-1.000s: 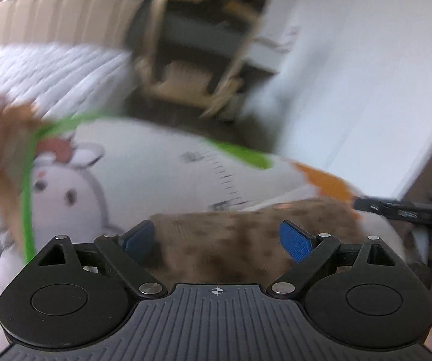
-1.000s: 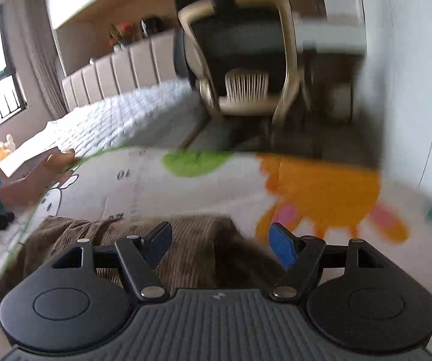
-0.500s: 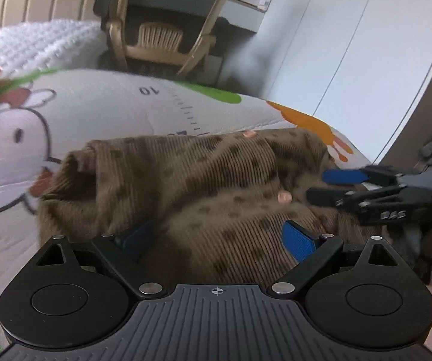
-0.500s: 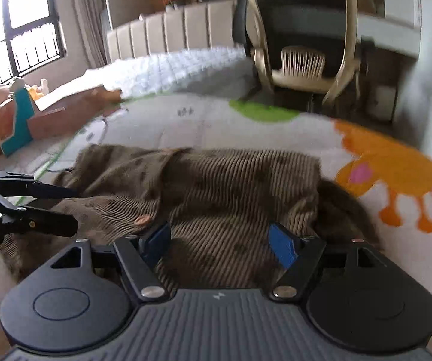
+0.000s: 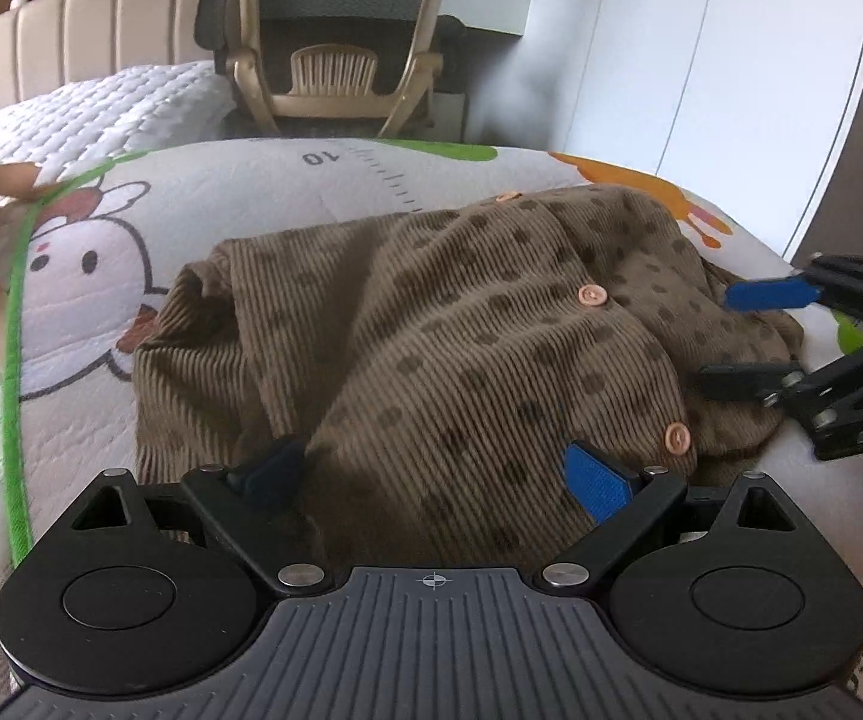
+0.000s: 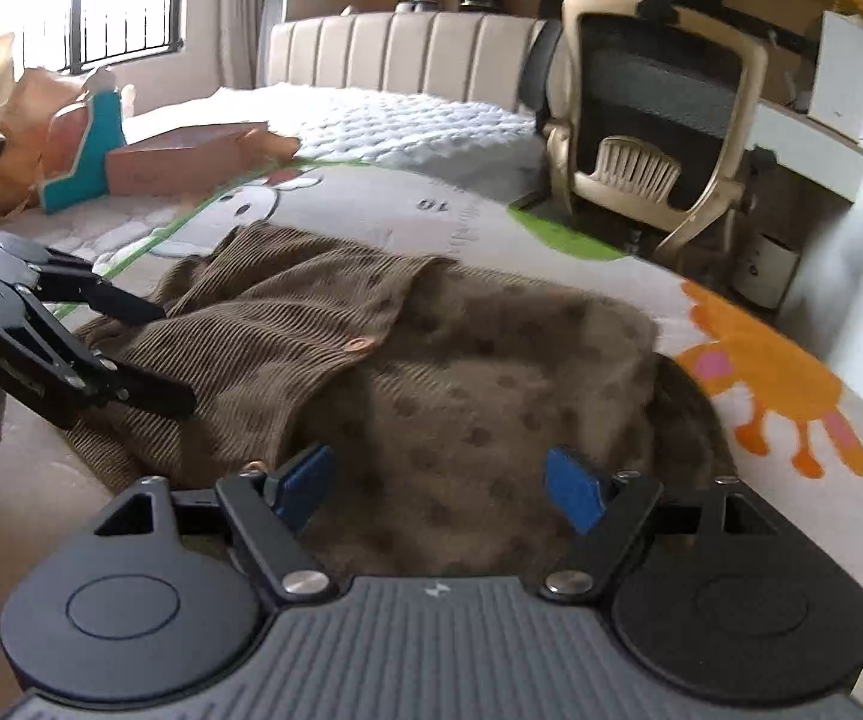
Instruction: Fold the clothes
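A brown ribbed cardigan (image 5: 443, 324) with dark dots and peach buttons lies rumpled on a cartoon-print play mat (image 5: 287, 192). My left gripper (image 5: 431, 480) stands open at its near edge, with cloth between the spread fingers but not pinched. The right gripper (image 5: 755, 330) shows at the right of that view, open over the garment's right edge. In the right wrist view the cardigan (image 6: 407, 360) fills the middle, my right gripper (image 6: 440, 489) is open over its near hem, and the left gripper (image 6: 155, 354) reaches in from the left, open.
A beige office chair (image 6: 641, 138) stands beyond the mat by a desk. A quilted white bed (image 6: 383, 120) with a padded headboard lies behind. A teal and orange toy (image 6: 83, 144) and a cardboard box (image 6: 191, 150) sit at the mat's left. A white wardrobe (image 5: 701, 60) lines the right.
Both grippers have drawn back and settled from a blurred sweep. The cardigan now lies spread in front of them, and each gripper has come into the other's view.
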